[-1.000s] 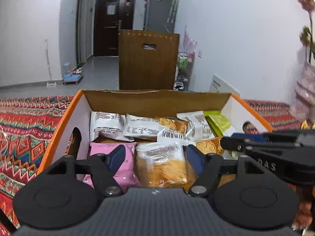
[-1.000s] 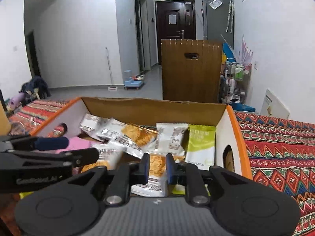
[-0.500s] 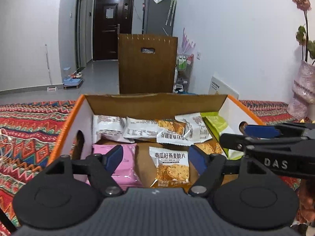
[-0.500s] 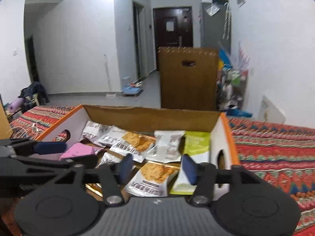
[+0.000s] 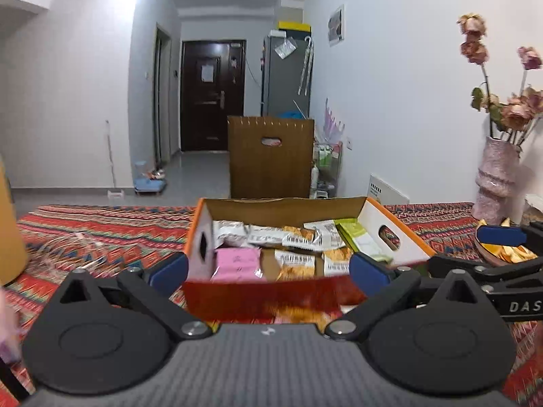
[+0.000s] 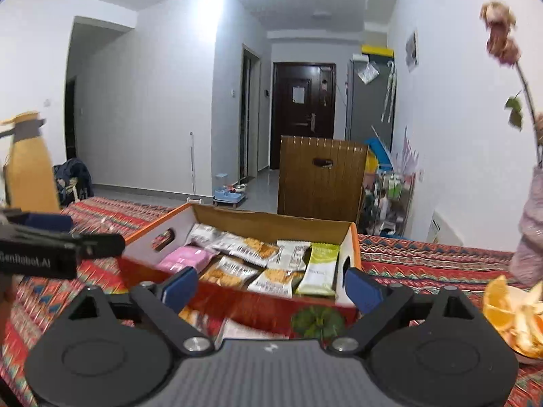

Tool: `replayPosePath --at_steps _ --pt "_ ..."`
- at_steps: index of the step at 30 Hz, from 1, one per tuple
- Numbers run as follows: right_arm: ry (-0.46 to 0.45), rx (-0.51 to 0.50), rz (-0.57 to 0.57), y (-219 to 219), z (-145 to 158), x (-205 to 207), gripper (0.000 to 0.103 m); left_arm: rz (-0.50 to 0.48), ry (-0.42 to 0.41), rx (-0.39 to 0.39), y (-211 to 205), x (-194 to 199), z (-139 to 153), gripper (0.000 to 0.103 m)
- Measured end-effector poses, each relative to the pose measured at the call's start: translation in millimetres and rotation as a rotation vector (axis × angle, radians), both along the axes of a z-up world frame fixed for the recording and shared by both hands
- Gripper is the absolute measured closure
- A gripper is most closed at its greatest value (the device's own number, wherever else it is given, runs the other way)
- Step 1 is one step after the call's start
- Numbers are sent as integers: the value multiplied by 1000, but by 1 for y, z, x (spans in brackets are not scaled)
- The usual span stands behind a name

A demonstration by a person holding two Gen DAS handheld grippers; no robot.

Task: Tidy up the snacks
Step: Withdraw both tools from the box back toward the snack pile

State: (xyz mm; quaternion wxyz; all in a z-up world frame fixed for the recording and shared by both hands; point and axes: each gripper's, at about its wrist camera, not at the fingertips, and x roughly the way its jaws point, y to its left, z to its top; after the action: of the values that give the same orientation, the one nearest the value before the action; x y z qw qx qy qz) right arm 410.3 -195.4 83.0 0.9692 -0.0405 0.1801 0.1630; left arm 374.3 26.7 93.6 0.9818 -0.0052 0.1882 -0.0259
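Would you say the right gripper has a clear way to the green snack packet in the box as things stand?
Probably yes: the right gripper is open and empty, the box has no lid, and the green snack packet lies uncovered by its right wall.

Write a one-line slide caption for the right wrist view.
Right tool, jaws open and empty, faces an orange cardboard box of snack packets on a patterned cloth.

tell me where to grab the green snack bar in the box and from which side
Take the green snack bar across its narrow width near the end closest to you, coming down from above. It lies flat and long against the box's right wall, so a side approach is blocked. The right gripper, empty and open, looks nearest.
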Motion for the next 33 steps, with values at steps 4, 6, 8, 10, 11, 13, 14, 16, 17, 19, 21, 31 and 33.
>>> replayPosePath --at_steps 4,6,8,10,11,13,14,16,17,19,21,31,33 --pt "-18 -25 25 -3 -1 -58 5 0 2 -41 11 -54 3 0" --pt "-15 -27 35 -5 -5 -86 5 7 -7 -53 16 -82 3 0" --pt "0 -22 34 -9 -10 -108 5 22 -13 -60 20 -108 0 0" --pt "31 -7 26 -12 -18 -128 5 31 -18 -58 23 -132 -5 0" --pt "45 -5 22 -14 -22 -136 5 32 -20 -53 23 -144 -9 0" --pt "82 -6 1 -17 -29 -155 4 32 -28 -35 22 -166 -16 0" --pt "91 -1 -6 -20 -33 -164 4 32 -25 -28 22 -178 -20 0" --pt "117 15 -17 -23 -40 -180 4 38 -2 -38 22 -195 -29 0" --pt "135 21 -17 -24 -44 -188 4 39 11 -52 23 -202 -32 0" --pt "155 14 -4 -24 -53 -203 4 38 38 -71 23 -211 -40 0" --pt "166 -14 5 -22 -62 -218 4 38 59 -72 22 -218 -47 0" --pt "193 -28 -26 -31 -72 -245 4 34 79 -63 16 -229 -49 0" --pt "193 -25 -38 -34 -73 -243 4 26 84 -55 12 -226 -49 0"
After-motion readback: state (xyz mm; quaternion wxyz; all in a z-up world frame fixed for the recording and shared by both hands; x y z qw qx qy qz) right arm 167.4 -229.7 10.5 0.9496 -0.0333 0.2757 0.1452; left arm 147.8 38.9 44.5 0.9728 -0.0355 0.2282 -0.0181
